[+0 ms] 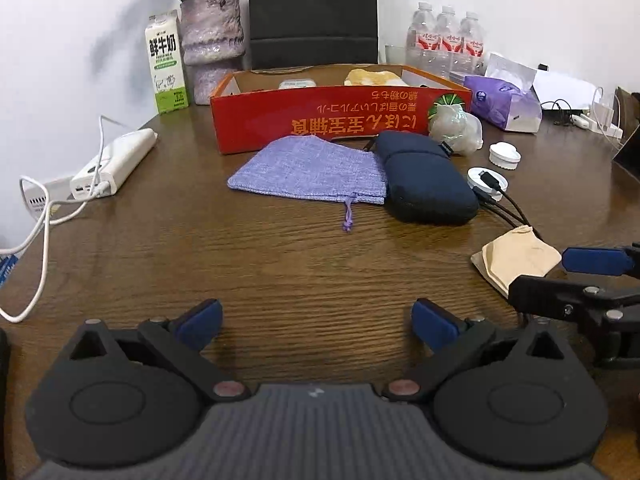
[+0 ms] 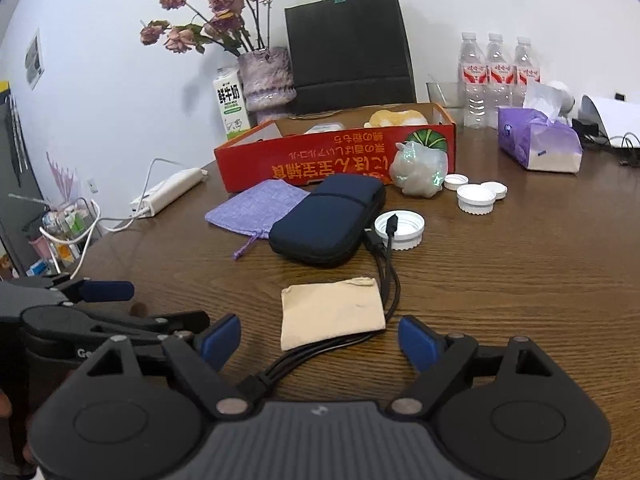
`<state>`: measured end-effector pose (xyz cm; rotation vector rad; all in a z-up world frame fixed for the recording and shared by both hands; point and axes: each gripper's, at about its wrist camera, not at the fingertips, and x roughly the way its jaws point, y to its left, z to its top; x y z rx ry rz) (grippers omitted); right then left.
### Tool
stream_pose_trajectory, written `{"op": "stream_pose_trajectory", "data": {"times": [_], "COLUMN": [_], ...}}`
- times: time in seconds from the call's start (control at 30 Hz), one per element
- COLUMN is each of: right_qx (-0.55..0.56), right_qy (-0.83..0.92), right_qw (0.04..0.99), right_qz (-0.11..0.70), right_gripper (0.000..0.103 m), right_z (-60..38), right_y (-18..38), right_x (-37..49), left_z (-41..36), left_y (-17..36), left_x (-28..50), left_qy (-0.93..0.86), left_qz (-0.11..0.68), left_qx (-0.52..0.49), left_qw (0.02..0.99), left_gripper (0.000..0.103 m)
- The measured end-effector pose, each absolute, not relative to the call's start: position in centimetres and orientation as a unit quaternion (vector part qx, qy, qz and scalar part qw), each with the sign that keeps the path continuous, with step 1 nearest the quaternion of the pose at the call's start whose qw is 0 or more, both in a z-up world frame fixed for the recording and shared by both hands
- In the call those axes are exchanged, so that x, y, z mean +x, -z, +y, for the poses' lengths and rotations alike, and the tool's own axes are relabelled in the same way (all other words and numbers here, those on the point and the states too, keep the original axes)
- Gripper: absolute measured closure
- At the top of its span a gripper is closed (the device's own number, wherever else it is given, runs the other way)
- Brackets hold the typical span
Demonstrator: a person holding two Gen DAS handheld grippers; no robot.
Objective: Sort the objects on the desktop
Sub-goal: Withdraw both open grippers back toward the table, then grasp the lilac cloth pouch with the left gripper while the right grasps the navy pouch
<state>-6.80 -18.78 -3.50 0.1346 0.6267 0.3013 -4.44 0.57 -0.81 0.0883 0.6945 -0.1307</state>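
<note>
In the left wrist view my left gripper is open over bare wood, with nothing between its fingers. A purple drawstring bag and a navy zip case lie ahead of it, in front of a red cardboard box. In the right wrist view my right gripper is open, just short of a flat tan pouch. A black cable bundle runs between its fingers without being gripped. The right gripper also shows at the left view's right edge, beside the tan pouch.
White lids, a translucent pig figure and a purple tissue pack lie to the right. Water bottles, a black paper bag, a vase and a milk carton stand behind. A power strip lies left.
</note>
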Motion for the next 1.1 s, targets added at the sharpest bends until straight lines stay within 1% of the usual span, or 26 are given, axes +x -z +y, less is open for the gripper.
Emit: {"op": "stream_pose_trajectory", "data": {"times": [0.4,0.5,0.57,0.6,0.63,0.7,0.77,0.8,0.83,0.87,0.9,0.93,0.97,1.03,1.07,1.1], "right_qx": [0.033,0.024,0.031,0.034,0.040,0.047,0.053,0.056,0.065,0.080,0.092,0.093,0.095,0.088,0.077,0.071], "right_qy": [-0.123,-0.135,-0.155,-0.169,-0.170,-0.147,-0.131,-0.130,-0.129,-0.132,-0.143,-0.145,-0.148,-0.156,-0.155,-0.153], "right_qw": [0.946,0.946,0.947,0.944,0.941,0.930,0.918,0.912,0.910,0.908,0.906,0.907,0.908,0.909,0.910,0.912], "right_qz": [0.299,0.294,0.281,0.280,0.289,0.333,0.371,0.385,0.389,0.390,0.387,0.384,0.381,0.377,0.377,0.373], "right_gripper": [0.018,0.020,0.020,0.020,0.020,0.022,0.026,0.029,0.034,0.035,0.036,0.036,0.035,0.031,0.029,0.029], "right_z": [-17.9,-18.0,-18.0,-18.0,-17.9,-17.4,-17.1,-16.8,-16.9,-17.2,-17.4,-17.4,-17.3,-16.8,-16.3,-16.0], "right_y": [3.2,1.8,0.5,0.0,-0.3,-0.4,0.3,0.8,1.3,1.7,2.0,2.3,2.5,2.8,2.7,2.5], "right_x": [-6.9,-5.0,-3.1,-1.5,0.5,4.9,8.2,9.4,10.3,10.6,10.8,10.7,10.6,10.5,10.3,10.1], "left_z": [0.8,0.8,0.9,1.0,1.0,0.5,-0.3,-0.5,-0.5,-0.2,0.1,0.5,0.4,0.2,0.2,0.2], "left_y": [0.7,-0.6,-1.4,-1.7,-1.8,-1.7,-0.9,-0.5,-0.1,0.3,0.7,1.0,1.1,0.9,0.8,0.7], "left_x": [-3.5,-0.8,1.9,3.8,5.6,9.0,11.6,12.3,12.7,13.1,13.1,12.8,12.4,11.6,11.4,11.2], "left_qy": [0.064,0.039,0.028,0.039,0.049,0.067,0.064,0.061,0.062,0.066,0.070,0.064,0.057,0.071,0.067,0.066], "left_qz": [0.350,0.327,0.314,0.321,0.328,0.337,0.351,0.352,0.352,0.358,0.353,0.340,0.332,0.325,0.322,0.321], "left_qx": [0.038,0.065,0.058,0.049,0.042,0.042,0.057,0.057,0.054,0.048,0.035,0.026,0.034,0.032,0.032,0.035], "left_qw": [0.934,0.942,0.947,0.945,0.943,0.938,0.932,0.932,0.932,0.930,0.932,0.938,0.941,0.943,0.944,0.944], "left_gripper": [0.000,0.000,0.000,0.000,0.000,0.000,0.000,0.003,0.005,0.010,0.012,0.018,0.021,0.046,0.051,0.064]}}
